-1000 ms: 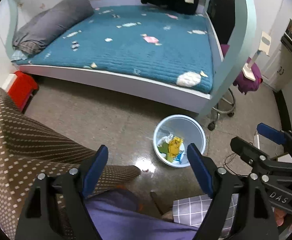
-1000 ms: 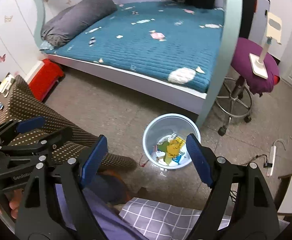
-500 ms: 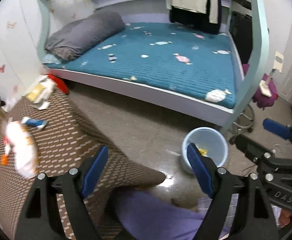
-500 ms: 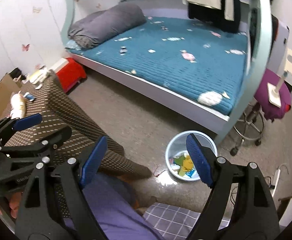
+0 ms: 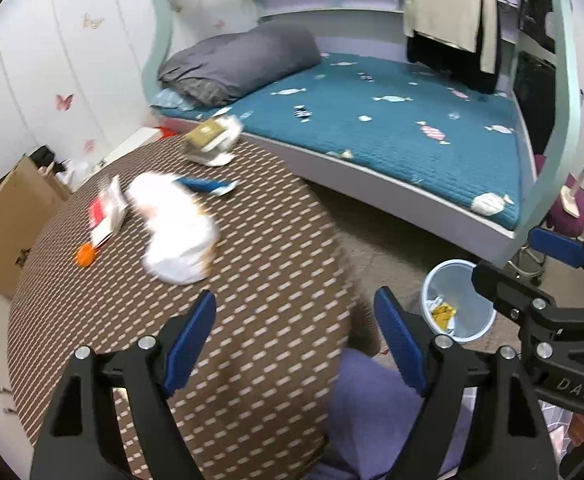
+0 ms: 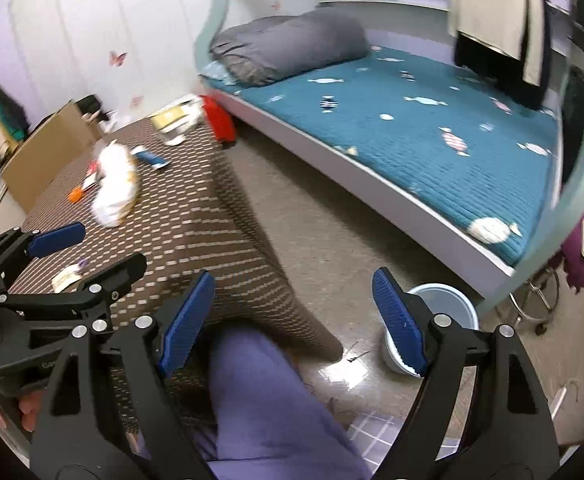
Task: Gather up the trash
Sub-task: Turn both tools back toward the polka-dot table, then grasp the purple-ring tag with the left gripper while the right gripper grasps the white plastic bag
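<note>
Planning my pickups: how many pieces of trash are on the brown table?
6: yellow box at the far edge, blue wrapper, white bag, red-white packet, orange bit, and a small wrapper by the left gripper. More may be hidden.

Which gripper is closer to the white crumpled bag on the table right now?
Left. The left gripper hangs open just short of the white crumpled bag, over the table. The right gripper sits farther off, beyond the table edge, above the floor.

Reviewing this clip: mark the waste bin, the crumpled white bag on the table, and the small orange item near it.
waste bin [image 5: 477, 322], left wrist view, on its light blue front wall.
crumpled white bag [image 5: 178, 230], left wrist view, on its blurred middle.
small orange item [image 5: 84, 255], left wrist view, on its centre.
</note>
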